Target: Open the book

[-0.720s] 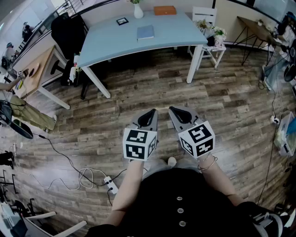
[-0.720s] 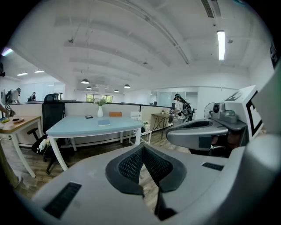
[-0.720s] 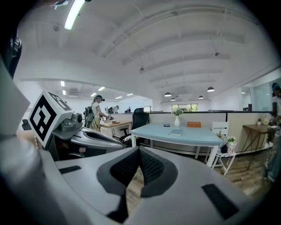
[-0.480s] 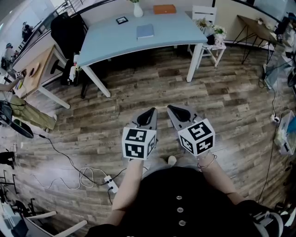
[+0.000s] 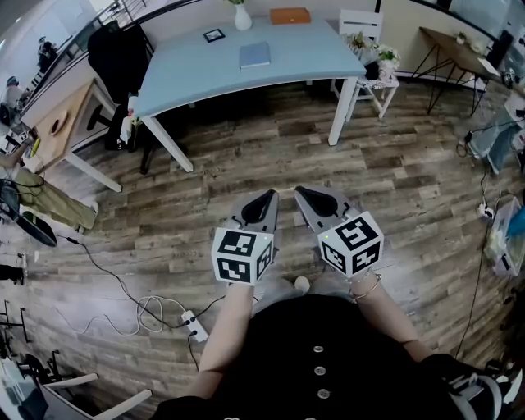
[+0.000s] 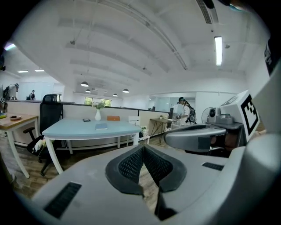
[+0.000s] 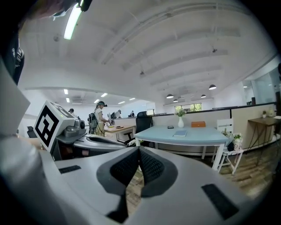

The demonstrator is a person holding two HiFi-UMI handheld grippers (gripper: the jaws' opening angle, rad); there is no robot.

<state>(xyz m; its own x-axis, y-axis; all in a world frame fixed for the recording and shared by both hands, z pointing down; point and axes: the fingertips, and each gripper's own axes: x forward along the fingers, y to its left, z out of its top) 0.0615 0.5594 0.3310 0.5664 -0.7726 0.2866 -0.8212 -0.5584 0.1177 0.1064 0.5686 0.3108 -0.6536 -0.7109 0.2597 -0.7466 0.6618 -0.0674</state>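
- Approach step: I'm standing well back from the table (image 5: 312, 57), both hands low in front of me.
- Left gripper (image 5: 264, 201) is closed tight with nothing in it, and the right gripper (image 5: 308, 195) is the same.
- The book (image 5: 254, 55) lies shut on the table, towards its far side, well apart from me.
- Next, I reckon: walk up to the table, then work a jaw in at the book's edge.

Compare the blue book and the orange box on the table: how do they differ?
The blue book nearly matches the table in colour; the orange box stands out. The blue book lies flat and thin near the table's middle; the orange box sits taller at the far edge. Both are rectangular and rest on the table, untouched.
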